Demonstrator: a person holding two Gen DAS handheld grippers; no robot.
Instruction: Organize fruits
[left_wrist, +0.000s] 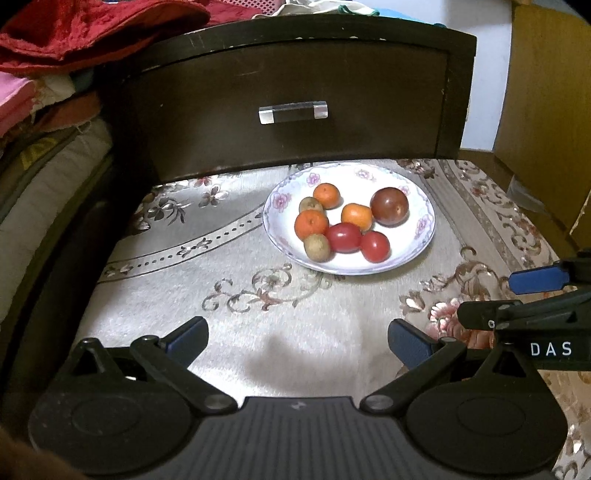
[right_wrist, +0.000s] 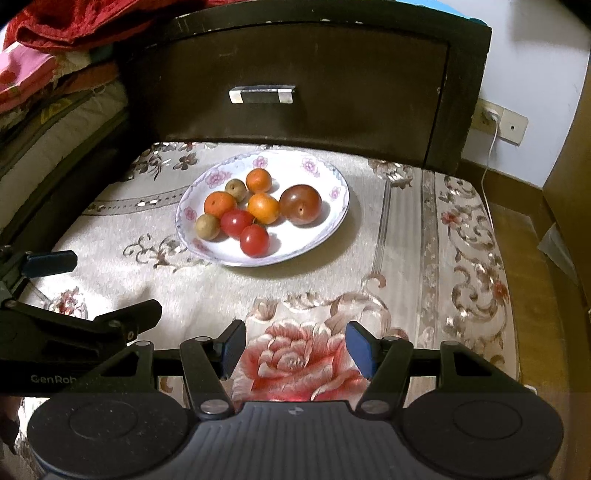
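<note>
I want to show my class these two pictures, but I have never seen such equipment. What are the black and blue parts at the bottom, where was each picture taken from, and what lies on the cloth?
A person holds two hand tools, each carrying a wide-angle camera looking along its jaws. One picture comes from the left gripper, the other from the right gripper; each also shows in the other's view. Both have jaws apart and hold nothing. On the pale flowered cloth stands a white floral plate with three small oranges, two red tomatoes, two little brown fruits and one dark reddish-brown round fruit. Behind is a dark wooden drawer.

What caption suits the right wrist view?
Open right tool faces a floral plate of eight small fruits.
</note>
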